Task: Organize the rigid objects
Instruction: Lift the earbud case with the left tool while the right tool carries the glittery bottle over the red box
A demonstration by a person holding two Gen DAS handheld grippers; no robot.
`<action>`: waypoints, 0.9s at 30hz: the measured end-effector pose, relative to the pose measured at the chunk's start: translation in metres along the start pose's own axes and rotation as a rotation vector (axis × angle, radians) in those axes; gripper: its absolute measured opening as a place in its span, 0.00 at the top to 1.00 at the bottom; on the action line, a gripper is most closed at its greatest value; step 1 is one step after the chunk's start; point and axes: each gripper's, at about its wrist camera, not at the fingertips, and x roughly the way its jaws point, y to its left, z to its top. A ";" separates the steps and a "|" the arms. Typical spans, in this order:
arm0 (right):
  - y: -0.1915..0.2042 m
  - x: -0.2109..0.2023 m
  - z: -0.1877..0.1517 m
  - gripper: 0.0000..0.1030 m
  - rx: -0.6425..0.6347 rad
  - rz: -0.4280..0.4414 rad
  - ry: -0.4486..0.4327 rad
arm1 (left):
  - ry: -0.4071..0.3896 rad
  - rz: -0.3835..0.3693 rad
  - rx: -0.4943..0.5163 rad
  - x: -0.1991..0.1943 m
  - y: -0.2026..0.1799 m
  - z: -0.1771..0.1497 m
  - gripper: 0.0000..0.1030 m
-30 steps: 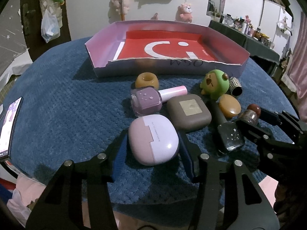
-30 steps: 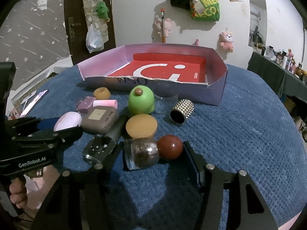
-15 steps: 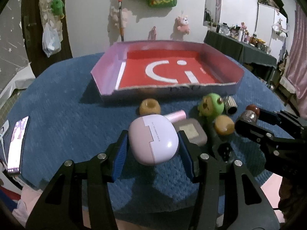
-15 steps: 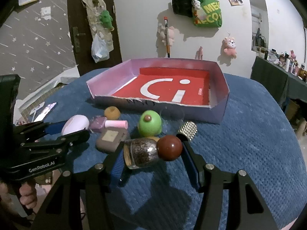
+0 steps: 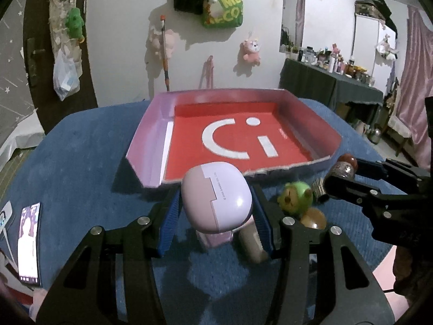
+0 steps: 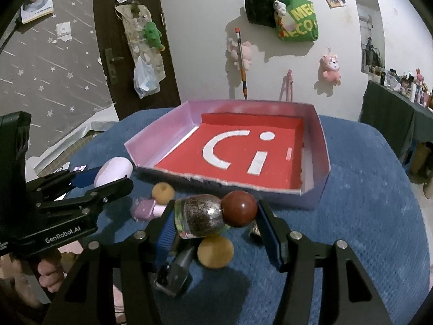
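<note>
The left tool [image 5: 216,211] is closed on the lilac earbud case [image 5: 216,196], its blue pads pressed against both sides, and the case now hangs clear of the blue-covered bench [image 5: 81,162]. A second ago it lay on the cloth among the other things; since then it has come up and forward, so that it hides part of the near wall of the pink-walled tray [image 5: 146,149] with its red floor. To its right the green figurine [image 5: 295,199] and the tan round piece [image 5: 314,218] remain on the cloth — not yet dealt with.

The right tool [image 6: 215,216] is likewise clamped, end to end, on the glitter bottle [image 6: 200,215] with its red-brown ball cap [image 6: 239,208], and it too has been lifted off the bench in the same second. Below it the pink polish bottle [image 6: 146,208], the tan ring [image 6: 162,192], the tan dome [image 6: 215,252] and the dark polish bottle [image 6: 174,273] stay behind.

Both picks look secure, so I judge the task at the carry stage — two items bound for the tray, which is empty so far, and several more left to fetch.
</note>
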 end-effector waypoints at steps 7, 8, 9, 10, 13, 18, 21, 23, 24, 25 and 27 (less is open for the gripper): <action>-0.006 0.010 0.020 0.42 0.005 0.008 0.010 | -0.013 -0.010 0.023 0.015 -0.003 0.020 0.53; -0.007 0.013 0.023 0.42 0.005 0.007 0.013 | -0.013 -0.014 0.025 0.017 -0.003 0.023 0.53; -0.008 0.015 0.025 0.42 0.005 0.005 0.015 | -0.014 -0.020 0.025 0.019 -0.003 0.027 0.53; -0.009 0.017 0.028 0.42 0.006 0.004 0.016 | -0.015 -0.024 0.026 0.022 -0.003 0.030 0.53; -0.016 0.025 0.036 0.42 0.022 0.002 0.028 | -0.015 -0.026 0.027 0.031 -0.001 0.038 0.53; -0.023 0.038 0.049 0.42 0.017 -0.017 0.042 | 0.009 -0.034 0.022 0.051 0.003 0.052 0.53; -0.027 0.047 0.057 0.42 0.008 -0.033 0.047 | 0.029 -0.035 0.023 0.065 0.006 0.060 0.53; -0.030 0.055 0.062 0.42 0.009 -0.033 0.058 | 0.038 -0.028 0.024 0.073 0.007 0.063 0.53; -0.031 0.059 0.064 0.42 0.010 -0.033 0.063 | 0.044 -0.029 0.021 0.077 0.008 0.064 0.53; -0.033 0.064 0.067 0.42 0.010 -0.036 0.070 | 0.056 -0.033 0.014 0.083 0.010 0.066 0.53; -0.035 0.072 0.070 0.42 0.008 -0.041 0.082 | 0.076 -0.043 0.001 0.092 0.013 0.069 0.53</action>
